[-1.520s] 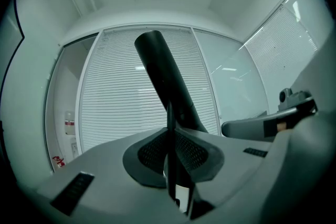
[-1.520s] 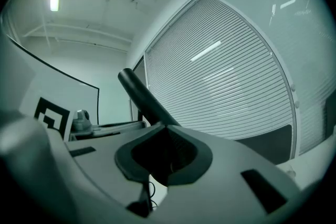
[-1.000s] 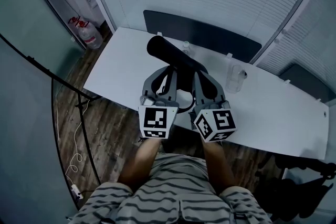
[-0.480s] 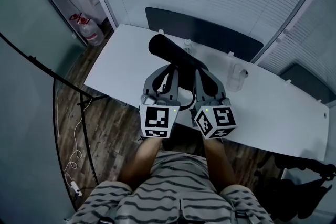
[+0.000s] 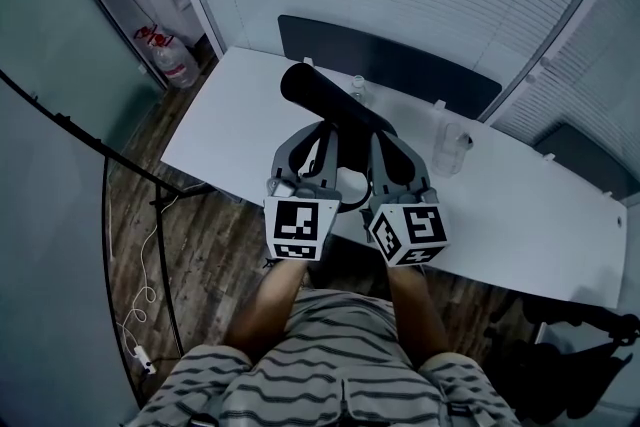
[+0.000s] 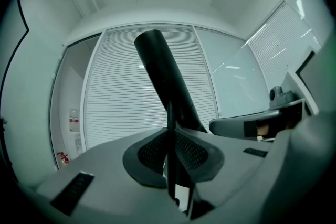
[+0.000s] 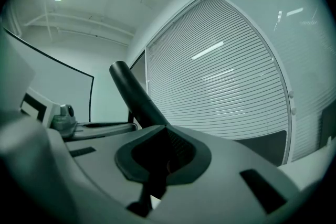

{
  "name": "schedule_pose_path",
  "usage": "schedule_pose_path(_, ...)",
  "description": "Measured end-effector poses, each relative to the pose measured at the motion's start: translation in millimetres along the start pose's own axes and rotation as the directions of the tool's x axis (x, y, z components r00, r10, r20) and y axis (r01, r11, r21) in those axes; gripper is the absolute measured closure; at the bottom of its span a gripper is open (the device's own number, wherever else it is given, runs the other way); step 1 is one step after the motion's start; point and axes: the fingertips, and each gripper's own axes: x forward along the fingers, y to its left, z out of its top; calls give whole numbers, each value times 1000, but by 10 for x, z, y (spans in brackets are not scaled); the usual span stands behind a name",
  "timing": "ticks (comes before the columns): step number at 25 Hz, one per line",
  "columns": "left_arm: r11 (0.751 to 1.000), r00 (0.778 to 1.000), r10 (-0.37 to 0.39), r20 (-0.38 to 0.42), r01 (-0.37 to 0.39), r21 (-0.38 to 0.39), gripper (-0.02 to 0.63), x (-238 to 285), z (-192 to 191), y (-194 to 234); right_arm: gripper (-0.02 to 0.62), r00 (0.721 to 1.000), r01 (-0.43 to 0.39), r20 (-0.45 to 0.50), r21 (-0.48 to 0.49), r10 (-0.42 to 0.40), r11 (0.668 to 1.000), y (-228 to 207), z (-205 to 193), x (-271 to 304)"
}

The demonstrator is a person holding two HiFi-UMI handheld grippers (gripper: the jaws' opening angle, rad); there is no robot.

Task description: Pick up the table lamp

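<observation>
The table lamp is black, with a long tube-shaped head (image 5: 318,99) slanting up to the left over the white table (image 5: 225,130). Its thin stem runs down between the two grippers. In the left gripper view, my left gripper (image 6: 170,150) is shut on the narrow black stem (image 6: 170,120), and the lamp head (image 6: 160,73) rises above the pads. My right gripper (image 7: 159,159) is also shut on the lamp's dark stem, with the lamp head (image 7: 134,93) leaning up and left. In the head view the left gripper (image 5: 322,137) and right gripper (image 5: 376,137) sit side by side, level.
A clear bottle (image 5: 449,149) stands on the table to the right and a small glass (image 5: 357,89) just behind the lamp. A dark chair back (image 5: 400,65) lies beyond the far edge. Water jugs (image 5: 172,63) and a black stand (image 5: 150,185) occupy the floor at left.
</observation>
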Motion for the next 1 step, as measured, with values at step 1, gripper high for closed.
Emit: schedule_pose_path(1,1000,1000,0,-1,0,0,563,-5,-4,7,588,1000,-1,0,-1,1,1000,0,-1,-5)
